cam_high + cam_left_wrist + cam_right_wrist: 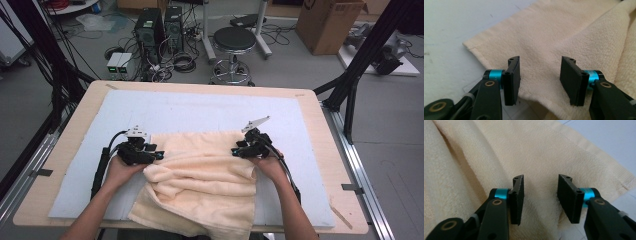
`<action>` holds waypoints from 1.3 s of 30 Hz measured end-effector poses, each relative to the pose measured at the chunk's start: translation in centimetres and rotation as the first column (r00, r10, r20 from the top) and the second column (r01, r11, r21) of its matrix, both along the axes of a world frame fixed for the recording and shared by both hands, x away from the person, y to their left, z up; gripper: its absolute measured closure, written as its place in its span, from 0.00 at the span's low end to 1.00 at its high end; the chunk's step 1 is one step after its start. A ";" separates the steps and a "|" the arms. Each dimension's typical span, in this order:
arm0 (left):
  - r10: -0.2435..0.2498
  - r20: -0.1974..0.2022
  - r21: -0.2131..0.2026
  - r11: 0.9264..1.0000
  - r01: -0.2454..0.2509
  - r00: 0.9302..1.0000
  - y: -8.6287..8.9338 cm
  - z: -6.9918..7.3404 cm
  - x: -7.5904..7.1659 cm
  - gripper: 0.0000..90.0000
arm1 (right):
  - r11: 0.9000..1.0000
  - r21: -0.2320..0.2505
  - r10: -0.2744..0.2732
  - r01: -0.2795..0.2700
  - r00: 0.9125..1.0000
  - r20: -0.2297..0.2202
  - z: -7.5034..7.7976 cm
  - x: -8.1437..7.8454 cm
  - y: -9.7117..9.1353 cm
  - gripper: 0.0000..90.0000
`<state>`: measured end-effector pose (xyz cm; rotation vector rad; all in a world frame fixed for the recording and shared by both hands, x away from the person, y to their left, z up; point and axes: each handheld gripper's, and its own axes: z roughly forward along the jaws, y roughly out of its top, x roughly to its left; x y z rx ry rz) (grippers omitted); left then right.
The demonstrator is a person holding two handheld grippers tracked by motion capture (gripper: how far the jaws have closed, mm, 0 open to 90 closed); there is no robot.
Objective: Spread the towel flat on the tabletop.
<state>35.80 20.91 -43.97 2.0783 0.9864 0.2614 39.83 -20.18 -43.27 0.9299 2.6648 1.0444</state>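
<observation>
While both forearms come in from the near edge of the tabletop [65, 165], a cream towel [200, 185] lies bunched between them on the pale blue mat [200, 112], its near end hanging over the tabletop's front edge. Towel is folded back on itself in loose ridges; its far layer lies flat on the mat.

Left tool [159, 154]: at the towel's left edge, jaws parted, nothing clamped. In the left gripper view the left tool [540, 75] stands with both pads clear of the cloth, a flat corner of the towel [544, 40] lying under and beyond the gap.

Right tool [235, 150]: at the towel's right edge, jaws parted, nothing clamped. In the right gripper view the right tool [540, 195] has towel [499, 152] beneath the gap; pads not pressing on it.

Beyond the tabletop: a black round stool [234, 40], two computer towers [160, 27] among cables on the floor, and a cardboard box [327, 22].
</observation>
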 end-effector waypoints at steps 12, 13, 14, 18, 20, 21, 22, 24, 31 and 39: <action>0.073 0.092 0.046 0.996 -0.078 0.993 -0.5 0.6 -0.1 0.96 | 0.999 0.000 0.039 -0.039 0.995 0.090 1.4 -1.1 0.3 0.96; 0.085 0.098 0.028 0.996 -0.088 0.991 -0.3 0.7 -0.1 0.96 | 0.999 0.017 0.037 -0.040 0.993 0.111 1.8 -1.3 0.2 0.96; 0.091 0.104 0.015 0.996 -0.093 0.990 -0.1 1.0 -0.1 0.96 | 0.999 0.033 0.038 -0.042 0.992 0.120 2.2 -1.4 0.0 0.96; 0.116 0.149 -0.011 0.993 -0.115 0.982 0.4 2.4 -0.3 0.96 | 0.996 0.078 0.034 -0.046 0.989 0.145 4.1 -1.9 -0.4 0.96; 0.122 0.157 -0.029 0.992 -0.119 0.980 0.6 3.0 -0.3 0.96 | 0.995 0.086 0.041 -0.055 0.987 0.156 5.0 -2.0 -0.3 0.96; 0.124 0.163 -0.034 0.992 -0.120 0.979 0.8 3.4 -0.4 0.96 | 0.995 0.084 0.044 -0.059 0.984 0.170 5.3 -2.1 -0.1 0.96; 0.129 0.167 -0.051 0.991 -0.122 0.977 1.0 3.6 -0.5 0.96 | 0.994 0.091 0.046 -0.062 0.985 0.169 5.5 -2.2 -0.1 0.96; 0.116 0.154 -0.070 0.992 -0.106 0.981 1.5 3.9 -0.7 0.96 | 0.992 0.099 0.056 -0.073 0.986 0.160 5.8 -2.4 0.0 0.96; 0.053 0.121 -0.036 0.998 -0.049 0.991 2.1 4.0 -1.7 0.96 | 0.987 0.088 0.121 -0.131 0.986 0.113 5.5 -3.7 0.4 0.96; 0.233 0.212 -0.070 0.972 -0.223 0.949 1.0 7.6 6.5 0.97 | 0.995 0.089 0.019 -0.035 0.985 0.171 8.8 3.2 0.8 0.97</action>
